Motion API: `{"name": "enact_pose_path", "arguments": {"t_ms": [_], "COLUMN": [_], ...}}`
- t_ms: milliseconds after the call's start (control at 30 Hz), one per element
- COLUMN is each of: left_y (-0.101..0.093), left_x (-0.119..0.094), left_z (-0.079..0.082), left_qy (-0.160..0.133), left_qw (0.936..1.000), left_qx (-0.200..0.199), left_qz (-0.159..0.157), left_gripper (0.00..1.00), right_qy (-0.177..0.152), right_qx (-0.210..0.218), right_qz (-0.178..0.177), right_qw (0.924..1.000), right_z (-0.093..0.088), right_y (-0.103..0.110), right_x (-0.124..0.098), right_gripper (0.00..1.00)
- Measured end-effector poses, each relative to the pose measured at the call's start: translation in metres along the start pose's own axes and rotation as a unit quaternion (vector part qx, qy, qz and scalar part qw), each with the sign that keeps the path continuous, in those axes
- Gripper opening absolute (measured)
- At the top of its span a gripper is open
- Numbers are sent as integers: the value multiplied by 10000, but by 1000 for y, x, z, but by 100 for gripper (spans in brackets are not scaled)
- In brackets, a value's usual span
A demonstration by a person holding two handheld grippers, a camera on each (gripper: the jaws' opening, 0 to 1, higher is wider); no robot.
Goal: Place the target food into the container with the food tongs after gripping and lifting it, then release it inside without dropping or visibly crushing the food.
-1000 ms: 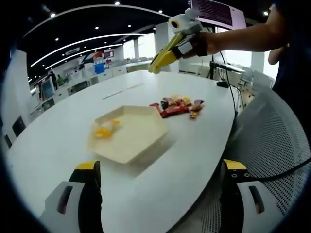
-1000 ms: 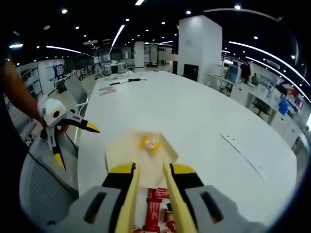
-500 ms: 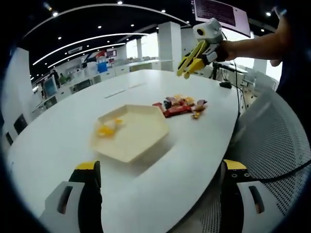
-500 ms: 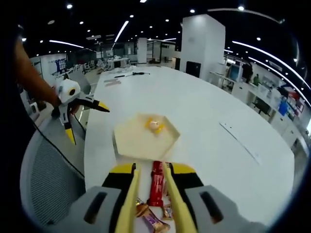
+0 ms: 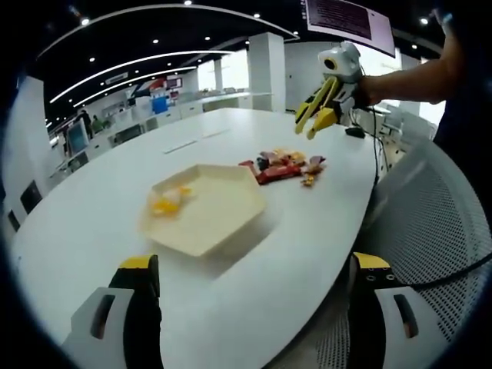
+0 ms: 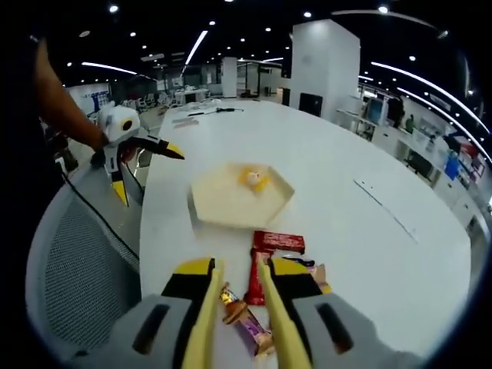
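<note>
Closest to me in the right gripper view, my right tongs (image 6: 237, 307) hang above the pile of wrapped snacks (image 6: 265, 296); the yellow jaws stand a little apart, with nothing between them. Between the jaw tips I look down on a purple-wrapped candy (image 6: 247, 327) and a long red bar (image 6: 256, 278), both lying on the white table (image 6: 361, 238). Just beyond them a flat red packet (image 6: 279, 241) lies near the edge of the cream hexagonal tray (image 6: 223, 206). The tray holds a small yellow-orange piece of food (image 6: 252, 178) at its far side. Off beyond the tray, at the table's edge, my left tongs (image 6: 138, 165) are held in the air with the jaws spread wide, gripping nothing.

In the left gripper view, my left tongs' black jaws with yellow tips rise at the two bottom corners, far apart and empty. Past them sits the tray (image 5: 215, 223) with the yellow food (image 5: 165, 202) inside, then the snack pile (image 5: 283, 167), untouched on the table (image 5: 100, 207). Above the pile my right tongs (image 5: 319, 115) hover, slightly parted, clear of the wrappers. A mesh chair back (image 5: 438, 231) stands beside the table.
</note>
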State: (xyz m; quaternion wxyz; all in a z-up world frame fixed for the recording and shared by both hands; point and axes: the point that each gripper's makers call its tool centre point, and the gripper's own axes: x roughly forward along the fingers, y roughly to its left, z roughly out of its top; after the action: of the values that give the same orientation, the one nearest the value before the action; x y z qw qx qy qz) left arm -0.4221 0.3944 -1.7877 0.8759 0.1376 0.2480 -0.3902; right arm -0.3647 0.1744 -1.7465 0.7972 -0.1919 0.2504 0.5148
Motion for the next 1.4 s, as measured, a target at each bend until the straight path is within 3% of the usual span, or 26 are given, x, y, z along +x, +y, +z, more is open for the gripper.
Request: {"name": "enact_pose_path", "arguments": {"t_ms": [133, 667, 1400], "left_y": [-1, -2, -6], "left_x": [0, 1, 1], "left_z": [1, -2, -5], "left_qy": [-5, 65, 154], "left_qw": [10000, 10000, 9998], "left_qx": [10, 0, -23], "left_qz": [-8, -20, -106], "left_gripper": [99, 99, 99], "right_qy": [108, 609, 970], "right_qx": [-132, 76, -410], "right_qz": [36, 211, 348], "right_qw": [9998, 9979, 9938], "right_z": [-15, -61, -66], "right_y": [5, 15, 21], "right_x": [6, 31, 51], "right_gripper": [26, 26, 27]}}
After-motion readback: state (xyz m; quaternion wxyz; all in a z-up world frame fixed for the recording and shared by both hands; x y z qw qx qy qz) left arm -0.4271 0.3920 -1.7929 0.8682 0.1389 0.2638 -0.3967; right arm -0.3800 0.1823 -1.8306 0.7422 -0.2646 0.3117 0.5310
